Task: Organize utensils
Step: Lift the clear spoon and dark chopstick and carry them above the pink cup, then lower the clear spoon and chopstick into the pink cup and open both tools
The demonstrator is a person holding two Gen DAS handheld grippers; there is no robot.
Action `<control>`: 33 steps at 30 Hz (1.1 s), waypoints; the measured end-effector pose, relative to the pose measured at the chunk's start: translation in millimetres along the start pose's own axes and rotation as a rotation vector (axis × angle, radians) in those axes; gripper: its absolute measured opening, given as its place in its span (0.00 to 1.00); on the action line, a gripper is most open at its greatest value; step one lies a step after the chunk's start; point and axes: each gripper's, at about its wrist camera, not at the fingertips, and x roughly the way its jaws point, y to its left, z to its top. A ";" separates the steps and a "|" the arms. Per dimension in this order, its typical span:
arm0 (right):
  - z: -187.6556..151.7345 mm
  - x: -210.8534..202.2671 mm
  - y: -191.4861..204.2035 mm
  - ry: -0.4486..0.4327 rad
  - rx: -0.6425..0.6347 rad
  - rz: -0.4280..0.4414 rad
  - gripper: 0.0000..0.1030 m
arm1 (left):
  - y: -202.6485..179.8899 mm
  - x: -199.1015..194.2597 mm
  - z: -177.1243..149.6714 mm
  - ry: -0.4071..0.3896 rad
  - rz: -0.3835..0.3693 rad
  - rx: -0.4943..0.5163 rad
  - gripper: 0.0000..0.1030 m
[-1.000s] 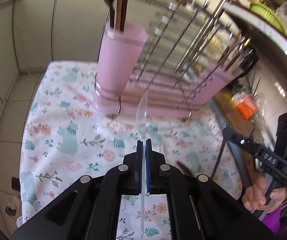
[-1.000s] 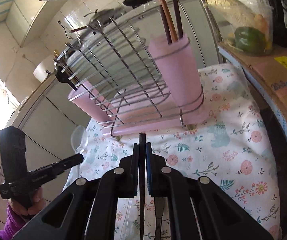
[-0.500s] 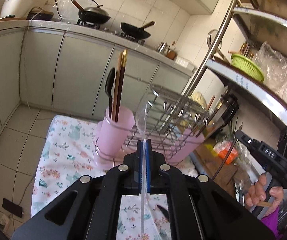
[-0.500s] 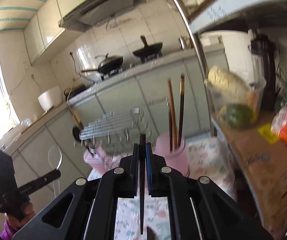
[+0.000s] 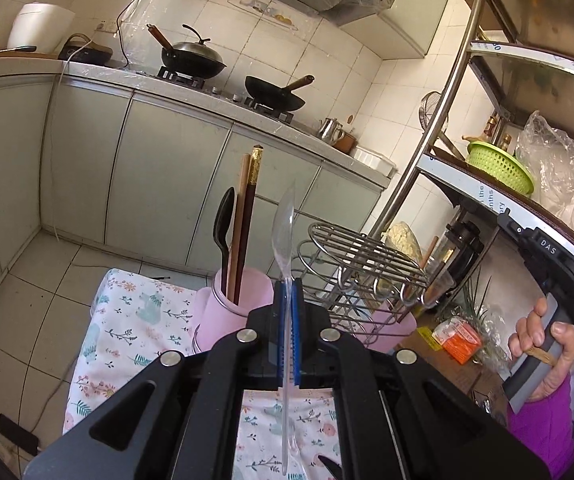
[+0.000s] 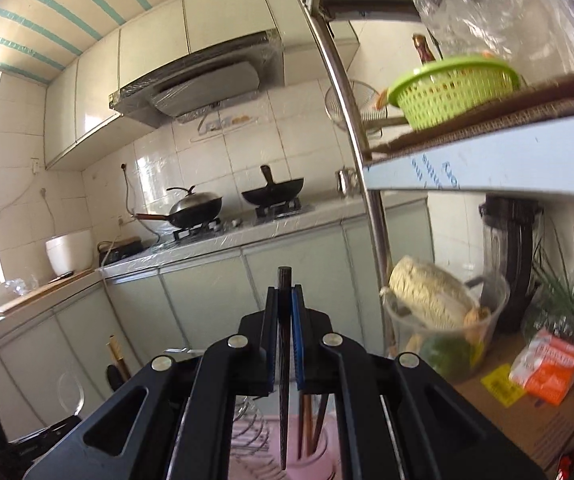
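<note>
My left gripper (image 5: 287,292) is shut on a clear plastic spoon (image 5: 283,232), bowl up, held above the floral cloth (image 5: 135,320). Ahead stands a pink cup (image 5: 233,316) with a black spoon (image 5: 223,224) and chopsticks (image 5: 247,216), fixed to a wire dish rack (image 5: 363,268). My right gripper (image 6: 285,296) is shut on a dark chopstick (image 6: 284,360), upright, above a second pink cup (image 6: 311,460) holding chopsticks. The right gripper also shows in the left wrist view (image 5: 503,220). The clear spoon shows at the lower left of the right wrist view (image 6: 70,392).
A metal shelf post (image 5: 427,140) and shelves with a green basket (image 5: 501,166) rise on the right. A counter with two woks (image 5: 193,60) runs behind. A container of food (image 6: 443,320) and an orange packet (image 6: 551,364) sit on a cardboard surface.
Both grippers have risen and tilted upward, away from the rack. The views now show the kitchen wall and stove instead of the cloth. Both utensils stay gripped.
</note>
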 end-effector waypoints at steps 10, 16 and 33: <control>-45.6 45.1 -2.5 0.100 -0.042 -0.030 0.06 | 8.2 8.8 22.0 -0.124 0.004 -0.033 0.02; -77.1 47.5 -7.6 0.141 -0.019 -0.023 0.06 | -1.5 16.5 38.4 -0.274 0.034 -0.016 0.02; -106.7 52.6 -14.8 0.196 0.029 0.010 0.06 | 9.0 77.8 9.4 -0.393 0.210 0.049 0.02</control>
